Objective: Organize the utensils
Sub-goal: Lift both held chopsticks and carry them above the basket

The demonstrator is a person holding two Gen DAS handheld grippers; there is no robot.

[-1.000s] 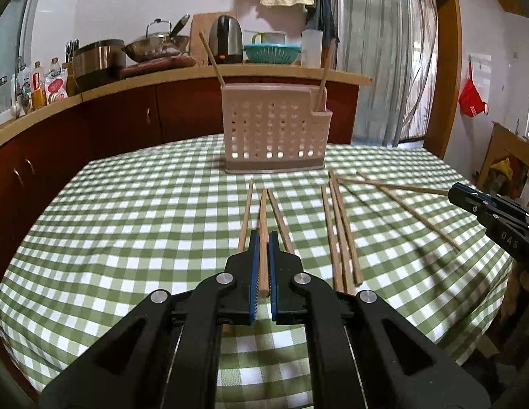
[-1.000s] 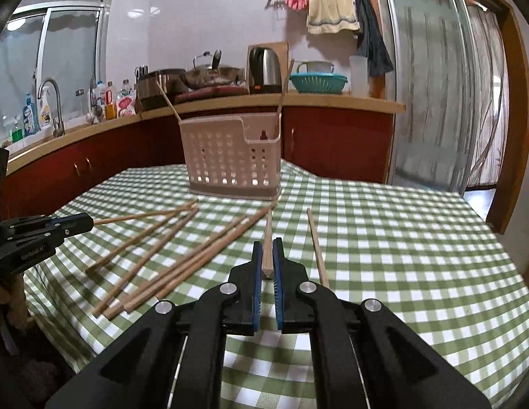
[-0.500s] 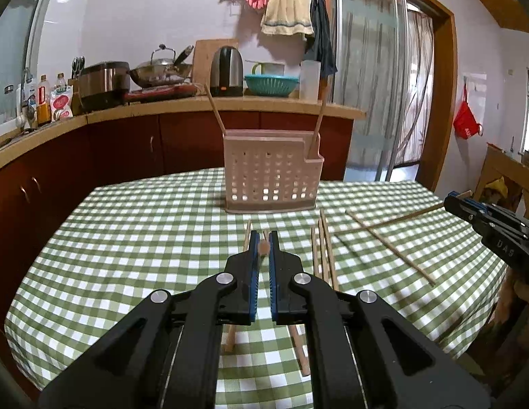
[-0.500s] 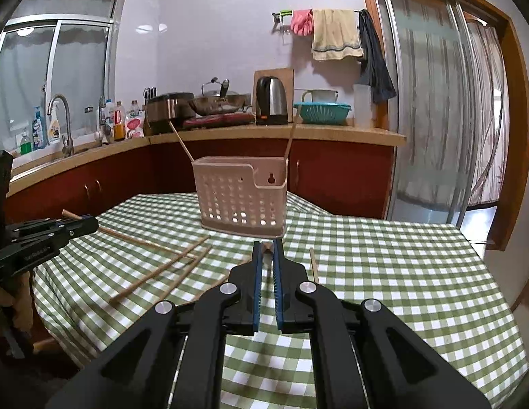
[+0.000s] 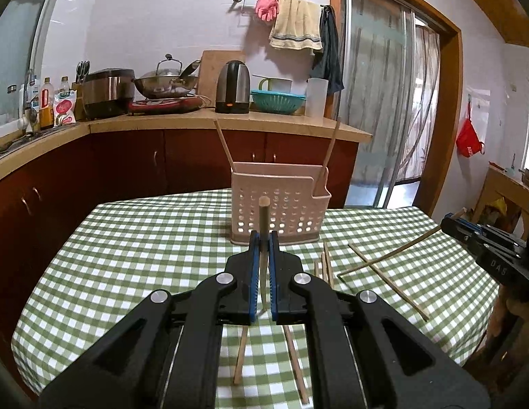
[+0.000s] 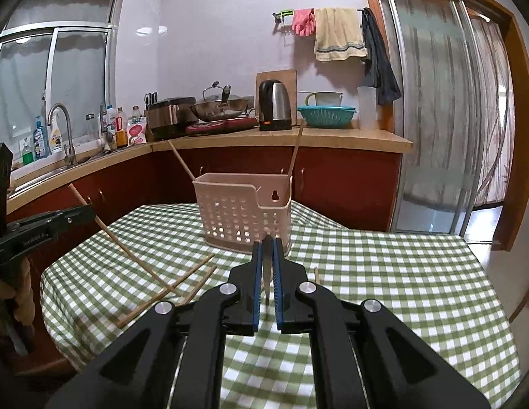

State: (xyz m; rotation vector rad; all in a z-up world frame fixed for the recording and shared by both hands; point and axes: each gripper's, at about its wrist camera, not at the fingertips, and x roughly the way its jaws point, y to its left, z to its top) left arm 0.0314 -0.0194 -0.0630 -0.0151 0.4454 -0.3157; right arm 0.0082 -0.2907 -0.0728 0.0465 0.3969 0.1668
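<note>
both jaws clamp a chopstick each: left gripper [image 5: 263, 238], right gripper [image 6: 268, 243]. we're mid-carry; next we should tip them into the basket [image 5: 281, 211].

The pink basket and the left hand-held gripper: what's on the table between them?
Just bare checked tablecloth, seen in the left wrist view. The left hand-held gripper holds a chopstick pointing at the pink basket.

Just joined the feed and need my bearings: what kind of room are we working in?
A home kitchen, most likely. A counter carries a kettle and a wok, a sink tap stands under the window, and the work is on a table with a checked cloth.
</note>
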